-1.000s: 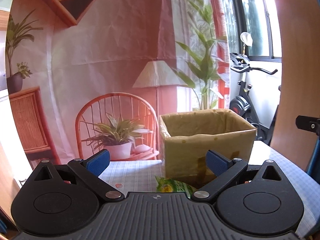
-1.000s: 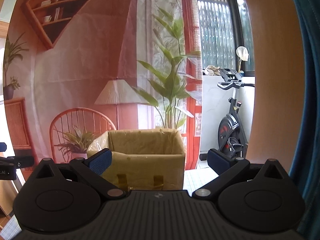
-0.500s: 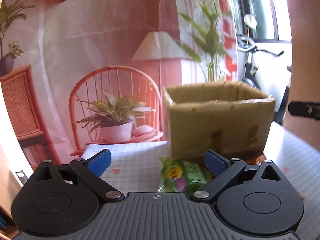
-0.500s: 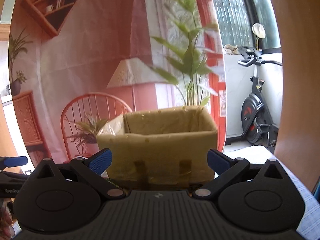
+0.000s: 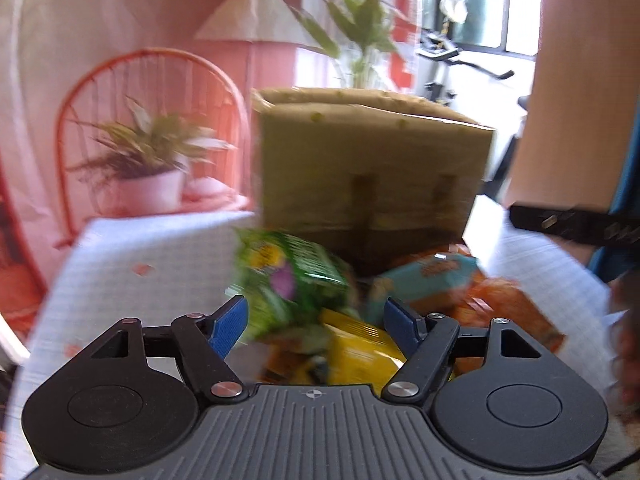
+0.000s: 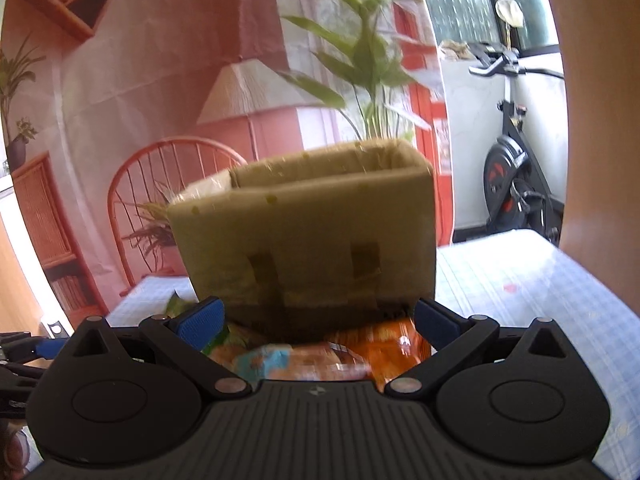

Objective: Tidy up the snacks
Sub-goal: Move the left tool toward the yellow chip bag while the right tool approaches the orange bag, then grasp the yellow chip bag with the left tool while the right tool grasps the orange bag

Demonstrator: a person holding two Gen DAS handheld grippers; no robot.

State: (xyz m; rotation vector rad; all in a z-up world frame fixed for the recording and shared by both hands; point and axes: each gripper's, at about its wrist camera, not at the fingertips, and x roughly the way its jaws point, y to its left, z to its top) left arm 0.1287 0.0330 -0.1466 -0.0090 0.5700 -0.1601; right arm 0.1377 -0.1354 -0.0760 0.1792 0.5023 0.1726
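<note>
Change since a second ago: you are bringing both tools down toward the counter (image 5: 132, 264). The cardboard box (image 5: 372, 168) is now filling the middle of both views, and a heap of snacks, earlier only a green corner, is now showing in front of it.

Left tool (image 5: 316, 318): you are closing its jaws. The green snack bag (image 5: 288, 280) is lying between the blue pads, which are not pressing on it.

Right tool (image 6: 318, 316): you are holding its jaws wide apart with nothing gripped; the near wall of the box (image 6: 304, 240) is standing beyond them.

Count, left wrist view:
- Cardboard box: one, upright, open at the top, lined with clear film, two tape strips on its near wall.
- Green snack bag: one, nearest the left pad, leaning at the near left corner of the box.
- Yellow packet (image 5: 360, 348): one, nearest you, lying under the tool.
- Teal packet (image 5: 424, 280): one, right of the green bag, against the foot of the box.
- Orange packet (image 5: 508, 312): one, furthest right.

The right wrist view is showing an orange packet (image 6: 384, 344) and a teal one (image 6: 260, 360) at the foot of the box.

Writing: motion blur is leaving every label unreadable.

Counter: one, under a pale blue checked cloth.
</note>
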